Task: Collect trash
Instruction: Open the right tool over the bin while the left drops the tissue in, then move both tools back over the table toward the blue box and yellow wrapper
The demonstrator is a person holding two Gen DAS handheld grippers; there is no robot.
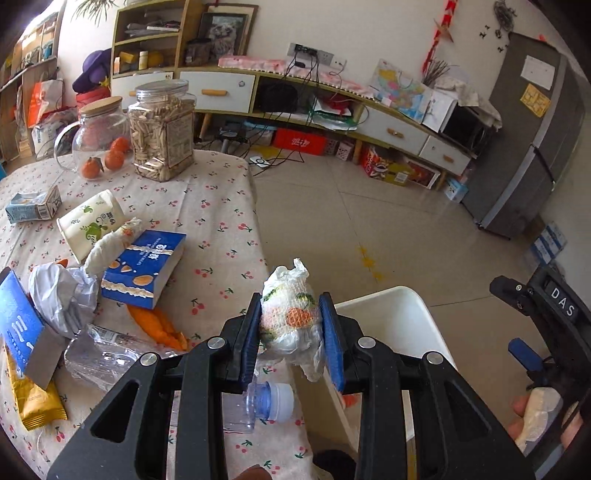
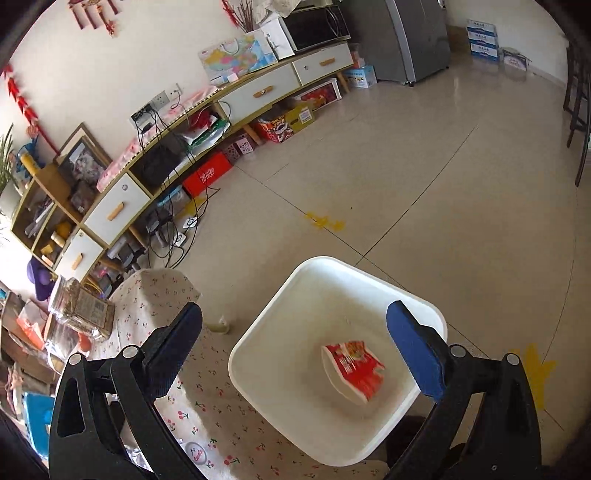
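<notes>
Home living room: low TV cabinet running along the wall, fridge standing in the corner, cherry-print tablecloth covering the table, framed picture leaning on the shelf.

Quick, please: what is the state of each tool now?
Left tool: closed on a crumpled white printed plastic wrapper.
Right tool: open, holding nothing.

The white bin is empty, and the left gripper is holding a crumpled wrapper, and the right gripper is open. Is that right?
Not quite. The white bin is not empty: the right wrist view shows a red packet lying inside it. The rest holds: the left gripper grips the crumpled wrapper, and the right gripper is open.
</notes>
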